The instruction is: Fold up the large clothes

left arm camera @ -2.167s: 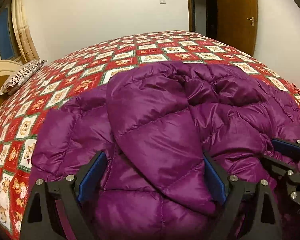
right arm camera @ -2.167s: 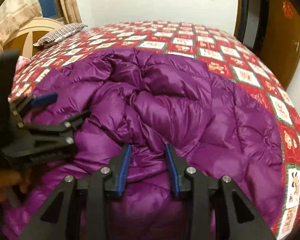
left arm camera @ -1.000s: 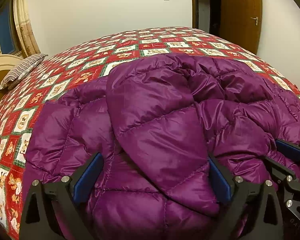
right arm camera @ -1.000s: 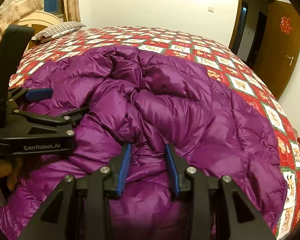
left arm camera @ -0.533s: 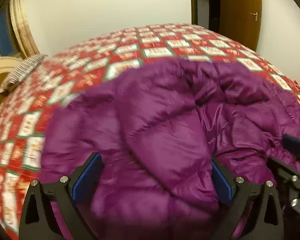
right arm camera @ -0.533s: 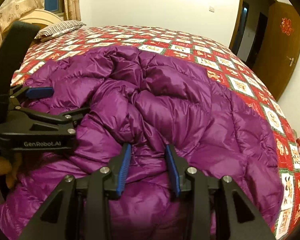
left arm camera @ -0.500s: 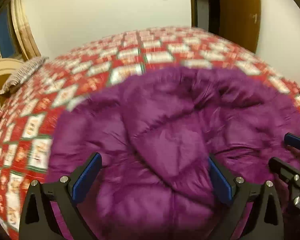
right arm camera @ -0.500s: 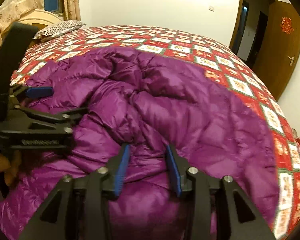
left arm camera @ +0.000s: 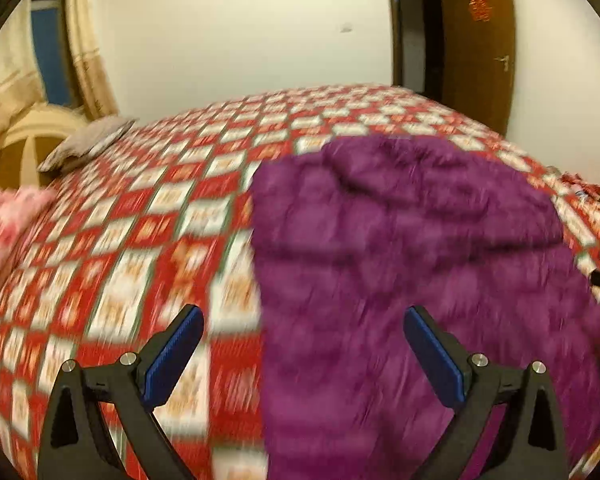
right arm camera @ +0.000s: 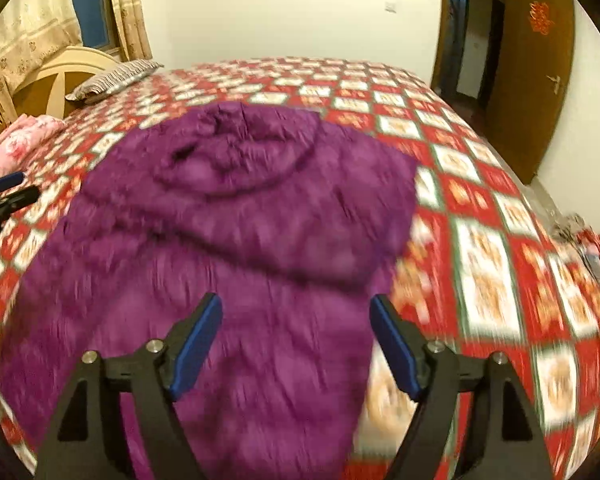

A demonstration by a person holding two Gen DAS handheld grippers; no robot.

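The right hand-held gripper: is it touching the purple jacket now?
Apart. In the right wrist view the right hand-held gripper has its jaws wide open, just opened, and the blurred purple jacket lies flat on the bed beyond them, not pinched.

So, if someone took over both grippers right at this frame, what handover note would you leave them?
Left gripper: open, nothing between its pads, off the jacket's left edge over the bedspread.
Right gripper: its jaws have just been opening; open, nothing held, by the jacket's right edge.
Purple puffer jacket: lies on the bed as a narrow bundle, sides apparently folded in, hood end toward the far side. The frames are blurred, so check the folds.
Done: both grips are off the jacket.
Left: probably fold it across its length and tidy it, judging by the long shape.
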